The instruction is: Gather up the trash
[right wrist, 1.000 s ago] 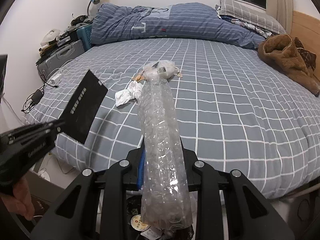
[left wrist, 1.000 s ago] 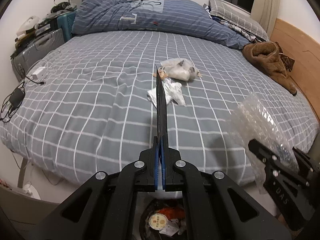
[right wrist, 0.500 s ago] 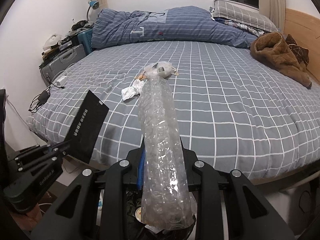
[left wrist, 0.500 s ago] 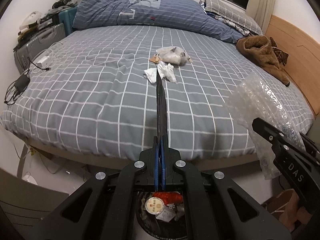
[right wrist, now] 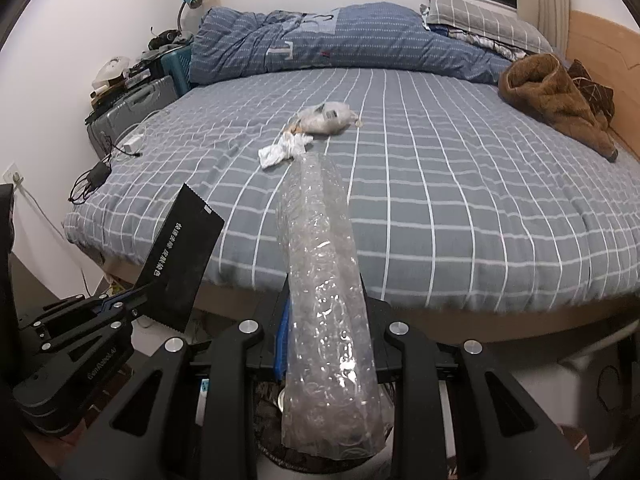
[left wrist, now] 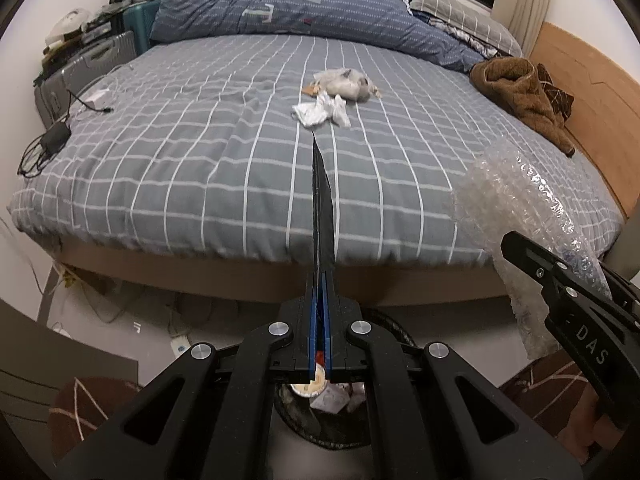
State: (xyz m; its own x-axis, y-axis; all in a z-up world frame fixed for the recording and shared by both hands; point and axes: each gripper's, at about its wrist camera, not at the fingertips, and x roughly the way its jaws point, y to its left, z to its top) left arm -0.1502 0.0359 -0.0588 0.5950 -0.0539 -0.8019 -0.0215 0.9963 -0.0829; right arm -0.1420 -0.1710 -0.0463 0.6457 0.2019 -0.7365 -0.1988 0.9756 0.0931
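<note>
Where the left wrist view looks along its fingers, we see the left gripper [left wrist: 319, 300] clamped on a flat black pouch [left wrist: 322, 216], seen edge-on. Below it sits the bin [left wrist: 320, 424], trash inside. At right, the right gripper [left wrist: 560, 280] carries bubble wrap [left wrist: 520, 200]. On the bed [left wrist: 200, 152], crumpled paper [left wrist: 320, 110] lies just beside a plastic bag [left wrist: 346, 85], mid-bed.

From the right wrist view, we see the right gripper [right wrist: 324, 332] closed on the bubble wrap [right wrist: 324, 280], whose lower end hangs over the bin [right wrist: 272, 432]. At left, the left gripper [right wrist: 120, 304] pinches the pouch [right wrist: 180, 260]. Paper [right wrist: 282, 150] and bag [right wrist: 326, 118] lie mid-bed [right wrist: 440, 200].
</note>
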